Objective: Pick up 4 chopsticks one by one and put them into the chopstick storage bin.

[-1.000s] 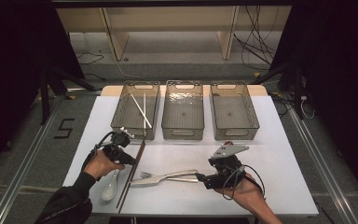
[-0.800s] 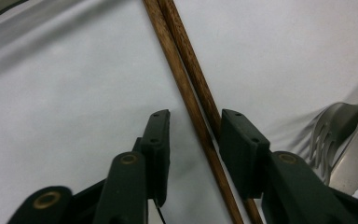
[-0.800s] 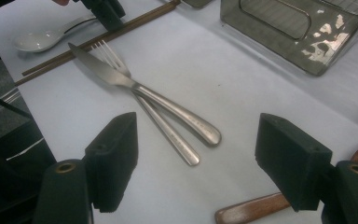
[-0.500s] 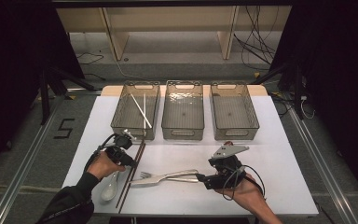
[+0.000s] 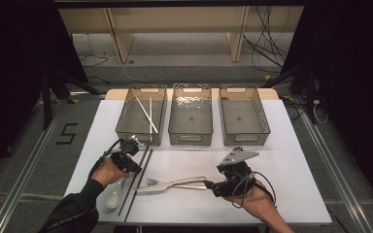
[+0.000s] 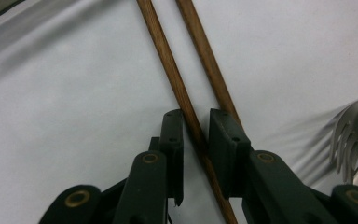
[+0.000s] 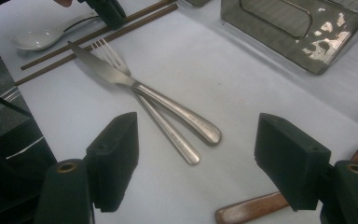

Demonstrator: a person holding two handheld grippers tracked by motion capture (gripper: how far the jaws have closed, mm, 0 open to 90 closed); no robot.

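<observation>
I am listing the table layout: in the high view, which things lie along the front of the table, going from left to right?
White spoon → two brown chopsticks → fork → right tool.

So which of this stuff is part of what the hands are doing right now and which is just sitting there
In hand:
- left tongs, jaws either side of one brown chopstick
- second brown chopstick beside it
- left bin, already holding pale chopsticks

Lying about:
- knife
- fork
- white spoon
- middle bin
- right bin
</observation>
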